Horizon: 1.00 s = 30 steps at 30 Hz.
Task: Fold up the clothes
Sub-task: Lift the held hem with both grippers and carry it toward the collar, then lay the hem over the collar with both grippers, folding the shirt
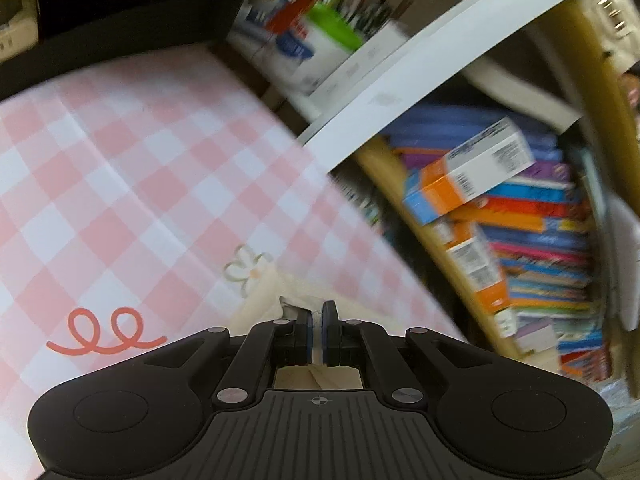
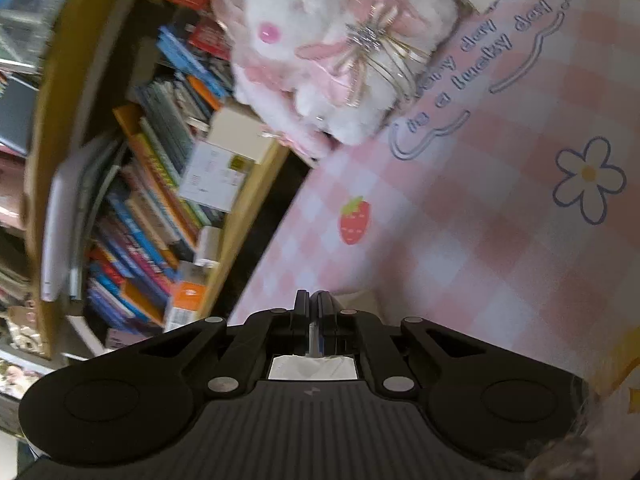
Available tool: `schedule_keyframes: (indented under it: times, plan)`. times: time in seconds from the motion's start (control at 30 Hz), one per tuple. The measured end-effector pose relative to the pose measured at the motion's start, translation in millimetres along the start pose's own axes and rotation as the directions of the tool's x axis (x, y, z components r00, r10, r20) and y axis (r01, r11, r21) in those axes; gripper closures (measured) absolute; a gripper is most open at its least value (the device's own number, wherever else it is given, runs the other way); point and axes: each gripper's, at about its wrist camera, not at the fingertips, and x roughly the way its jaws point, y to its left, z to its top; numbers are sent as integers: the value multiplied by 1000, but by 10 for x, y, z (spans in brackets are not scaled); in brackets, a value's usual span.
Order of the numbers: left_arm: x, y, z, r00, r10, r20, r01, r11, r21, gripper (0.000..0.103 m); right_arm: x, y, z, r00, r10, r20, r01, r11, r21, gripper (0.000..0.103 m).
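Note:
In the left wrist view my left gripper [image 1: 318,320] is shut on a pale cream garment [image 1: 264,300]; a bit of cloth pokes up between the blue pads and more shows below the fingers. In the right wrist view my right gripper [image 2: 313,308] is shut on the same pale garment [image 2: 312,368], seen as white cloth under the fingers and beside them [image 2: 360,300]. A cream and yellow part of the garment [image 2: 624,384] hangs at the lower right. Both grippers are held above a pink checked tablecloth [image 1: 120,168]. Both views are tilted and blurred.
A bookshelf full of colourful books [image 1: 532,232] stands beside the table, also in the right wrist view [image 2: 152,208]. A white and pink plush toy [image 2: 332,52] sits at the table's far edge. A pen holder and boxes [image 1: 320,32] stand on a white shelf.

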Motion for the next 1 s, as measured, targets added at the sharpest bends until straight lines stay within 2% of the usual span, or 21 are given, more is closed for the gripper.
schedule_keyframes:
  times: [0.07,0.1,0.17,0.23,0.3,0.37,0.47,0.53,0.6,0.63,0.73,0.8,0.83,1.0]
  plan:
    - [66,40,9,1000,0,-27,0,1000,6,99,64,5,-19,999,-45,5,45,999,-18,99]
    - [70,48,22,999,10,-37,-10,1000,9,95,82,16,-32,998,-69,12,70,997,-30,99]
    - [49,38,73,998,23,-54,-21,999,38,94,80,50,-56,992,-123,37,124,991,-52,93]
    - [-49,-27,107,997,58,-54,-53,994,99,86,12,110,-77,982,-172,73,178,981,-82,74]
    - [-181,-122,125,994,104,-40,-95,980,177,81,-107,201,-110,972,-204,118,219,966,-136,65]
    - [-352,-305,60,992,127,8,-123,944,304,81,-262,331,-189,964,-207,165,240,948,-211,65]
    - [-428,-589,-135,997,68,-48,-40,897,441,81,-400,600,-389,966,-176,192,238,895,-377,65]
    - [-402,-788,-311,995,36,-97,19,853,521,81,-340,834,-599,970,-169,177,238,822,-517,65]
    - [-307,-995,-527,988,12,-154,82,803,590,81,-187,1030,-847,979,-161,125,204,750,-629,66]
    - [-244,-1079,-592,983,8,-181,106,787,608,81,-86,1117,-965,983,-160,96,183,723,-666,68]
    - [-70,-1243,-803,972,9,-236,151,743,652,84,259,1186,-1344,986,-167,7,120,681,-722,73]
    - [17,-1362,-876,972,6,-235,159,720,676,86,441,1202,-1536,983,-180,-39,92,662,-744,78]
    - [50,-1424,-907,971,-5,-238,171,711,682,86,499,1202,-1610,982,-185,-44,88,647,-758,78]
    - [305,-1626,-1058,954,52,-295,197,632,750,86,814,1299,-1796,973,-218,-82,59,571,-819,79]
